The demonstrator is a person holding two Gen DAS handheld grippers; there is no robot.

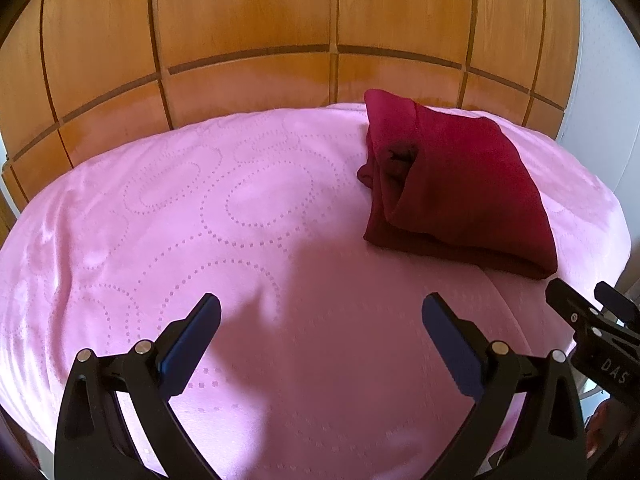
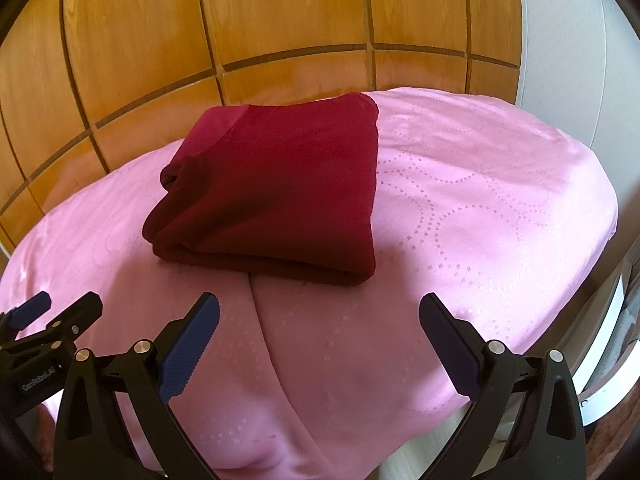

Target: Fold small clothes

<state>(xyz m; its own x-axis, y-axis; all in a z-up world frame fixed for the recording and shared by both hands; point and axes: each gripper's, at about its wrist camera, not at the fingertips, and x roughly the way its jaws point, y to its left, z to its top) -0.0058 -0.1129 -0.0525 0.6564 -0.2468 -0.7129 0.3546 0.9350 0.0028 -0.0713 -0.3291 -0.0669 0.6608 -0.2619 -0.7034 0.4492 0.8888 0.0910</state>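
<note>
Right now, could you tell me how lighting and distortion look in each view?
Left wrist: a soft shadow darkens the sheet near the left gripper; fisheye bows the wood panels. Right wrist: the garment is sharp, its front edge shaded; dark vignette at corners.

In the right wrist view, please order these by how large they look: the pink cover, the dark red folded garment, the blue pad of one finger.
1. Pink cover
2. Folded garment
3. Blue finger pad, enlarged by nearness to the camera, yet smallest.
</note>
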